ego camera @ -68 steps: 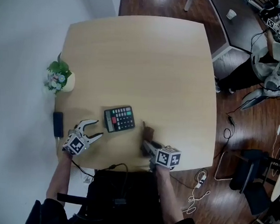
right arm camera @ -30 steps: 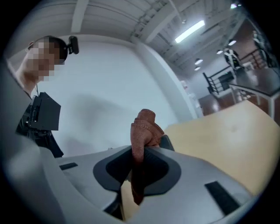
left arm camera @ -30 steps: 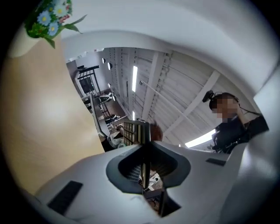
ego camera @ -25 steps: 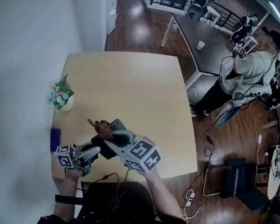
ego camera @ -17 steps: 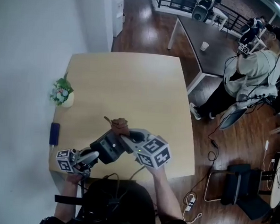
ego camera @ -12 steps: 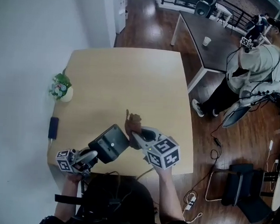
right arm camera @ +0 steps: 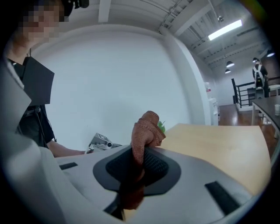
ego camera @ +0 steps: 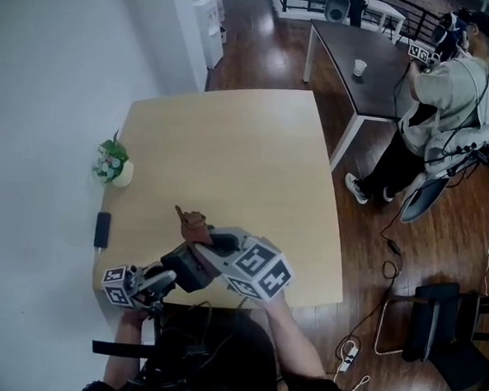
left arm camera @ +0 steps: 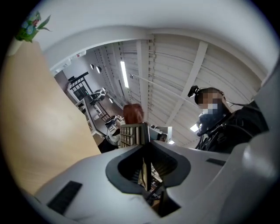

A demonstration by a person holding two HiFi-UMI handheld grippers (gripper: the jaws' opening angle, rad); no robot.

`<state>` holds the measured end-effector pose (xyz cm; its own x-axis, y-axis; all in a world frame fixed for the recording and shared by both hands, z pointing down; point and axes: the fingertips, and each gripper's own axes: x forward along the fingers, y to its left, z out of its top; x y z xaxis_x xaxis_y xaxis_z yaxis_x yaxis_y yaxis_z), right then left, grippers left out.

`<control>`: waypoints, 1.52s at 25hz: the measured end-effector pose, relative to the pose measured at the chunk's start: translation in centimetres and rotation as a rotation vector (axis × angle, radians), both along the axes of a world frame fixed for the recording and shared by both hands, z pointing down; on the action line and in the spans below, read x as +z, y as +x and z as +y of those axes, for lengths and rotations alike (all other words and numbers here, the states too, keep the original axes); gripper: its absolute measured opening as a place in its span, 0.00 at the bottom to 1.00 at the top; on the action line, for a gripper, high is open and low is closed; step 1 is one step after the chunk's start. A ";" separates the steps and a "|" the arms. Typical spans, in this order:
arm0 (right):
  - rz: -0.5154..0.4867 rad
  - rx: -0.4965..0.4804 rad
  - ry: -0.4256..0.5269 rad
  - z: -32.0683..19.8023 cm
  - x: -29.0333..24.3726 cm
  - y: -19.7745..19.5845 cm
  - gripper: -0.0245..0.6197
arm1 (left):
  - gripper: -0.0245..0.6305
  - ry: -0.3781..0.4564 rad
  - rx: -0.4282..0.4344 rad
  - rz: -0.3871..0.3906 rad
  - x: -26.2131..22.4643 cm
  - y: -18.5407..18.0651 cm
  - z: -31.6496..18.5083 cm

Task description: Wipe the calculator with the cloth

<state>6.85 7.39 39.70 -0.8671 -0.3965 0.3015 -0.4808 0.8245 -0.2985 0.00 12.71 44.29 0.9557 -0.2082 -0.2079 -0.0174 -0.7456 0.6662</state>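
My left gripper [ego camera: 167,277] is shut on the edge of the dark calculator [ego camera: 191,265] and holds it up above the table's [ego camera: 231,148] near edge. In the left gripper view the calculator [left arm camera: 135,134] stands edge-on between the jaws of the left gripper [left arm camera: 146,151]. My right gripper [ego camera: 205,238] is shut on a bunched brown cloth [ego camera: 195,225], which sits over the calculator's far upper part. The right gripper view has the cloth [right arm camera: 146,127] sticking up from the right gripper [right arm camera: 139,158]. Whether the cloth touches the calculator I cannot tell.
A small pot of flowers [ego camera: 112,164] and a dark oblong device [ego camera: 102,229] lie along the table's left edge. Cables hang near my body. Beyond, a person [ego camera: 445,95] stands by a dark table [ego camera: 361,41] with a cup [ego camera: 360,67].
The calculator, earlier flat on the table, is now lifted in the left gripper. The right gripper carried the cloth right across the calculator, then back left over it.
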 end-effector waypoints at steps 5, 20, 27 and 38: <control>0.039 0.159 -0.024 -2.7 2.1 4.7 0.14 | 0.13 -0.030 -0.017 0.040 0.2 -1.0 -0.2; 0.162 -0.043 0.061 3.2 -1.4 -5.0 0.14 | 0.13 -0.078 -0.032 0.249 -1.8 -5.1 -1.7; 0.150 0.147 -0.062 -0.1 1.7 -0.1 0.15 | 0.14 -0.075 -0.021 0.271 -1.3 -7.0 -0.6; 0.088 0.129 0.058 1.8 -3.8 -2.4 0.14 | 0.12 -0.099 -0.050 0.290 -0.5 -8.8 -0.4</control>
